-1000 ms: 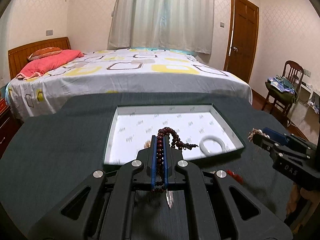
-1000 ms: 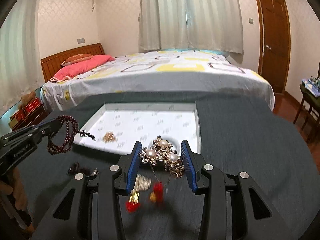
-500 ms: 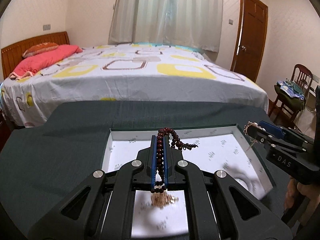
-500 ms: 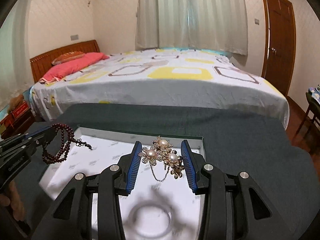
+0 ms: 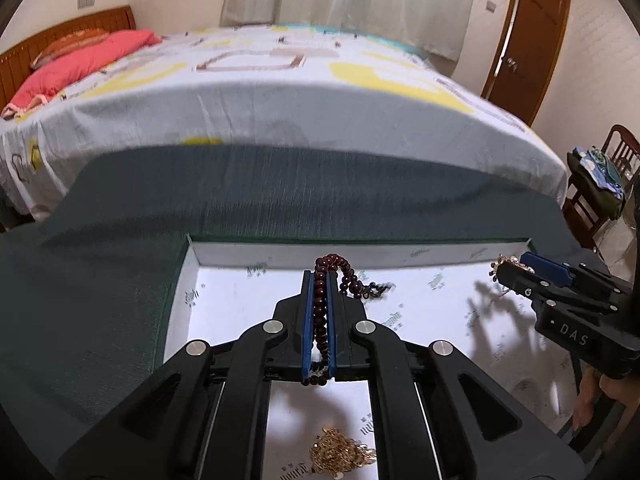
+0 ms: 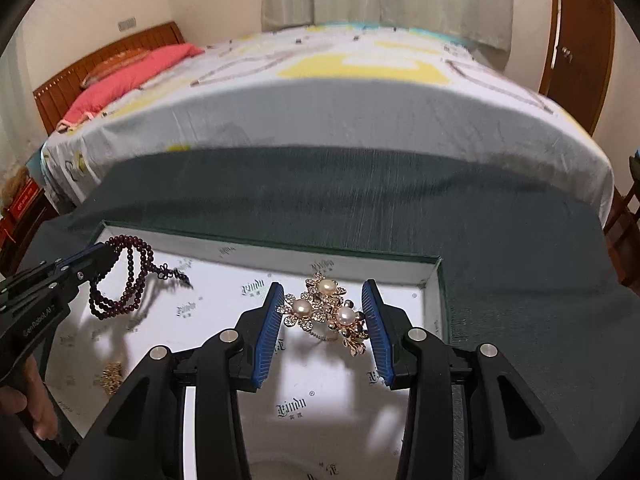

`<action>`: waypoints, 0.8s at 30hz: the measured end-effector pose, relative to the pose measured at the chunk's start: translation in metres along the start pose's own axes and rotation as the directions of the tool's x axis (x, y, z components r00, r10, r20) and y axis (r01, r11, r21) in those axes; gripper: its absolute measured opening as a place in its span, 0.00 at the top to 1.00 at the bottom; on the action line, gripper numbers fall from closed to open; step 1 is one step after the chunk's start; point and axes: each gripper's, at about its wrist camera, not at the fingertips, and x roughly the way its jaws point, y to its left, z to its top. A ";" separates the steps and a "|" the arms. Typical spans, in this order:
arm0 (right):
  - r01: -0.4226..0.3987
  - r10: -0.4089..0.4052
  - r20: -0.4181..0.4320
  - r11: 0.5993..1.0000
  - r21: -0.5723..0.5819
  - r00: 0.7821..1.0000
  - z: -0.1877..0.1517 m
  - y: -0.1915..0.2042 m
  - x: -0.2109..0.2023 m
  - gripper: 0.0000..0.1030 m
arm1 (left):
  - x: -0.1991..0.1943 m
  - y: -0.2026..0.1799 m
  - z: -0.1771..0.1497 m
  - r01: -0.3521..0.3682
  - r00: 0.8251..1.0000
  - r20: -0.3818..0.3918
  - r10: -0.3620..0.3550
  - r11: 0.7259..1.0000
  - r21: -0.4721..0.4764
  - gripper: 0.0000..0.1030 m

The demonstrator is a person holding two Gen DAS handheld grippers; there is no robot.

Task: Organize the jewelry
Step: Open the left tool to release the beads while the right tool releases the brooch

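Bead string: dark red, pinched in the left tongs above the white tray, loops dangling.
Pearl brooch: gripped by the right tongs, over the tray's right end.
Gold chain: heaped on the tray floor.
Tray: on the dark green counter, near the bed.

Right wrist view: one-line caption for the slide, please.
Right claw holding a pearl flower brooch above the white-lined box, left claw alongside with dark red beads.
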 end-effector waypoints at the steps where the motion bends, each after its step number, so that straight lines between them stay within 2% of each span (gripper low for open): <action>1: 0.005 -0.005 -0.011 1.000 -0.002 1.000 0.002 0.000 0.003 0.60 | 0.003 0.001 0.000 -0.005 1.000 -0.008 0.005 1.000 -0.001 0.94; 6: 0.005 -0.004 -0.071 1.000 0.004 0.997 0.002 -0.002 0.014 0.60 | 0.017 0.006 -0.002 -0.003 0.998 -0.067 0.002 1.000 -0.007 0.94; 7: 0.008 -0.008 -0.080 1.000 0.002 0.997 0.001 -0.002 0.015 0.58 | 0.020 0.007 -0.002 -0.003 0.997 -0.079 0.002 1.000 -0.009 0.94; 9: 0.012 -0.011 -0.079 1.000 0.001 0.997 0.002 -0.002 0.015 0.47 | 0.023 0.009 -0.003 -0.003 0.996 -0.091 0.002 1.000 -0.020 0.94; 10: 0.014 -0.014 -0.075 1.000 -0.001 0.997 0.003 -0.001 0.015 0.41 | 0.023 0.010 -0.003 -0.003 0.996 -0.092 0.000 1.000 -0.027 0.91; 11: 0.017 -0.017 -0.068 1.000 -0.004 0.998 0.003 -0.001 0.013 0.39 | 0.023 0.011 -0.003 -0.001 0.996 -0.091 -0.001 1.000 -0.030 0.85; 12: 0.017 -0.018 -0.066 1.000 -0.006 0.998 0.003 0.000 0.013 0.39 | 0.022 0.011 -0.003 -0.003 0.996 -0.090 0.000 1.000 -0.029 0.81; 14: 0.020 -0.020 -0.062 1.000 -0.010 0.998 0.004 0.000 0.014 0.39 | 0.022 0.009 -0.003 -0.003 0.996 -0.091 0.001 1.000 -0.021 0.67; 15: 0.023 -0.024 -0.056 1.000 -0.010 0.998 0.003 0.000 0.013 0.39 | 0.021 0.008 -0.003 -0.004 0.996 -0.084 0.003 1.000 -0.017 0.65; 17: 0.026 -0.027 -0.040 1.000 -0.008 0.999 0.004 -0.001 0.010 0.39 | 0.017 0.007 -0.002 -0.008 0.998 -0.062 0.007 1.000 -0.012 0.53; 24: 0.047 -0.047 0.063 0.999 -0.011 0.997 -0.002 -0.001 -0.009 0.39 | -0.001 0.007 -0.003 -0.005 0.999 0.040 0.005 1.000 -0.013 0.36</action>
